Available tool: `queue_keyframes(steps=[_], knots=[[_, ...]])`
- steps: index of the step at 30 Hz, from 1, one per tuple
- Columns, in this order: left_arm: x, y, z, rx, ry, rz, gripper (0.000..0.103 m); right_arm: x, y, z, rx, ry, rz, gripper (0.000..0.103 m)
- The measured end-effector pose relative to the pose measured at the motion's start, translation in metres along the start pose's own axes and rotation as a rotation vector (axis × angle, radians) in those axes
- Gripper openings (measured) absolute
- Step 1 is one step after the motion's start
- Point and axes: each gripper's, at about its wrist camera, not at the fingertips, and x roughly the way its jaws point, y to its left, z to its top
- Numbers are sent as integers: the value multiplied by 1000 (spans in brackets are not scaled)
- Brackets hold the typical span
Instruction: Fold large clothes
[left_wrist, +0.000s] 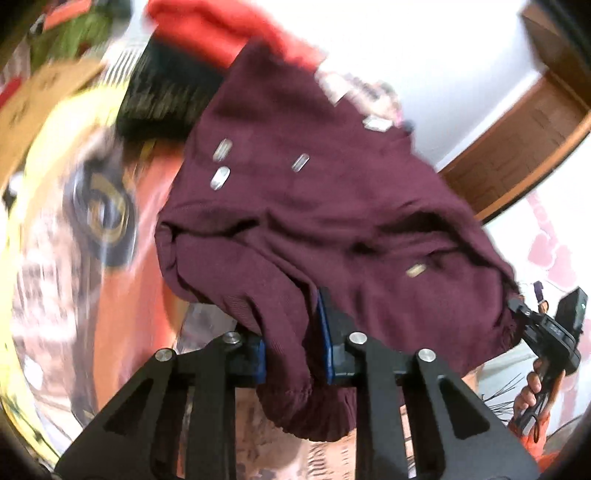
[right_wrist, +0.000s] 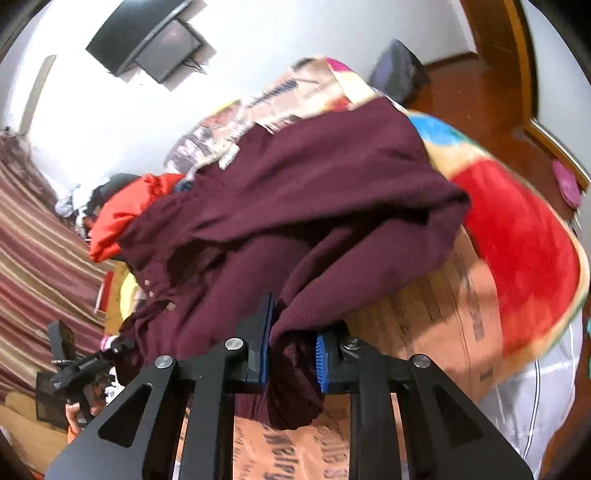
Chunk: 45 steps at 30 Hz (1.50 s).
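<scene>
Black jaws fill the foreground in both views, and each pair is clamped on maroon cloth! The left gripper (left_wrist: 295, 354) has its blue pads nearly closed on a bunched ribbed hem of the maroon sweater (left_wrist: 314, 192), and the right gripper (right_wrist: 291, 354) pinches another bunched edge of the same sweater (right_wrist: 295, 206) just as tightly. From the left view the right gripper (left_wrist: 524, 321) shows far off at the garment's other corner, so the sweater is stretched between the two. It is held up off the patterned blanket (left_wrist: 66, 229), with its far part draping toward a pile that includes a red garment (left_wrist: 221, 22) and something black (left_wrist: 166, 88). Pale buttons (left_wrist: 221, 177) dot the cloth, so this looks like a cardigan.

My read: this is the lift-and-spread step, before any real fold. The fabric is sagging and rumpled in the middle. Next, the grippers should pull apart to take out the slack, then lay the sweater flat on the blanket clear of the pile, keeping both grips firm so neither hem slips out.
</scene>
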Motion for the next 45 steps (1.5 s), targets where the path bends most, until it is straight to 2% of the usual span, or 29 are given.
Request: queue_keyframes(steps=[5, 8, 10, 12, 18, 20, 26, 29, 32, 34, 35, 36, 37, 39, 43, 45], knots=[[-39, -27, 43, 54, -140, -104, 16, -23, 26, 34, -104, -120, 2, 13], [-51, -39, 72, 74, -210, -151, 15, -40, 38, 67, -158, -210, 10, 12], [-52, -42, 92, 69, -248, -178, 15, -42, 43, 92, -189, -254, 1, 12], [-47, -42, 115, 55, -282, -184, 13, -35, 46, 108, -222, -293, -46, 11], [-13, -28, 168, -5, -327, -78, 12, 11, 35, 158, -225, -278, -123, 11], [4, -26, 180, -16, -318, -44, 12, 24, 31, 169, -217, -262, -148, 11], [69, -29, 205, 55, -220, 107, 12, 68, 2, 192, -162, -186, -225, 12], [86, -32, 209, 94, -175, 135, 12, 87, -7, 195, -153, -140, -254, 12], [92, -32, 214, 99, -138, 116, 22, 96, -11, 196, -148, -105, -264, 16], [92, -32, 215, 92, -117, 83, 36, 98, -13, 197, -135, -70, -261, 23], [91, -33, 214, 84, -110, 52, 52, 101, -14, 199, -129, -55, -263, 30], [89, -34, 213, 77, -111, 23, 64, 102, -14, 200, -125, -41, -260, 37], [86, -37, 212, 73, -117, 3, 66, 97, -12, 200, -127, -36, -251, 40], [84, -46, 209, 96, -119, 11, 67, 91, -7, 201, -142, -36, -243, 48], [70, -73, 197, 236, -185, 155, 67, 76, 14, 196, -232, -73, -266, 54], [61, -83, 189, 285, -223, 201, 72, 66, 28, 188, -303, -83, -276, 54]])
